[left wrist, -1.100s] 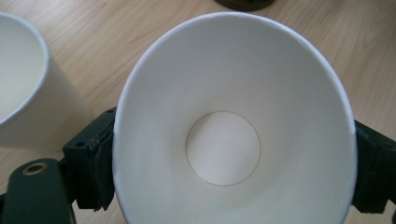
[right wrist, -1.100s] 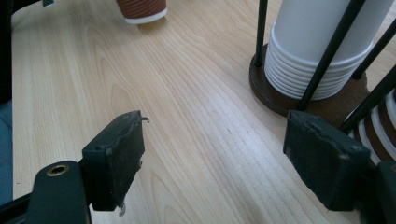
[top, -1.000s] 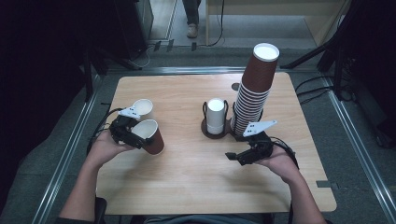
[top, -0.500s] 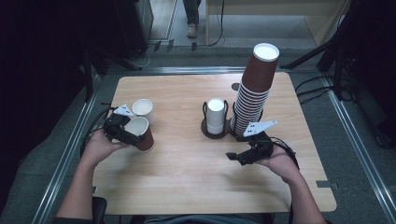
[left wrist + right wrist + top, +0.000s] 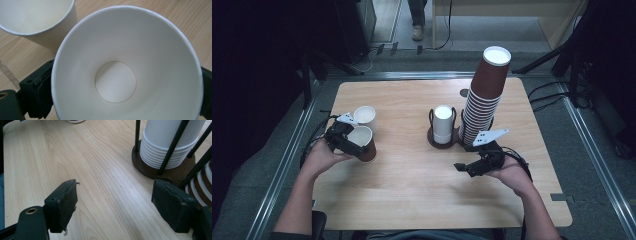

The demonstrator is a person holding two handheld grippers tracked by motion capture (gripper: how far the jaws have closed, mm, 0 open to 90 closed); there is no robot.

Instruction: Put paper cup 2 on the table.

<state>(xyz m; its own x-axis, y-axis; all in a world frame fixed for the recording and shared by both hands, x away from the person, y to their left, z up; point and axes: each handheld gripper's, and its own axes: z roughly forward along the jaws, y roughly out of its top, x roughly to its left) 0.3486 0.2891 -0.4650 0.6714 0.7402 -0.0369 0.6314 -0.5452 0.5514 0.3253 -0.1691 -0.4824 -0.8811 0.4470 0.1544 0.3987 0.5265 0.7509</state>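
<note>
Left gripper [image 5: 346,141] near the desk's left edge is just opening its jaws around the upright brown cup [image 5: 363,143], right beside the white cup [image 5: 364,116], while the right gripper [image 5: 477,166] is sitting wide open, holding nothing.

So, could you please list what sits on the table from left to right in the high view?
Left gripper around a brown paper cup → white cup stack in a wire holder → tall brown cup stack

brown cup [image 5: 364,144], white inside; white cup [image 5: 364,116]; pale wood-grain table [image 5: 412,185]; black jaws
</note>
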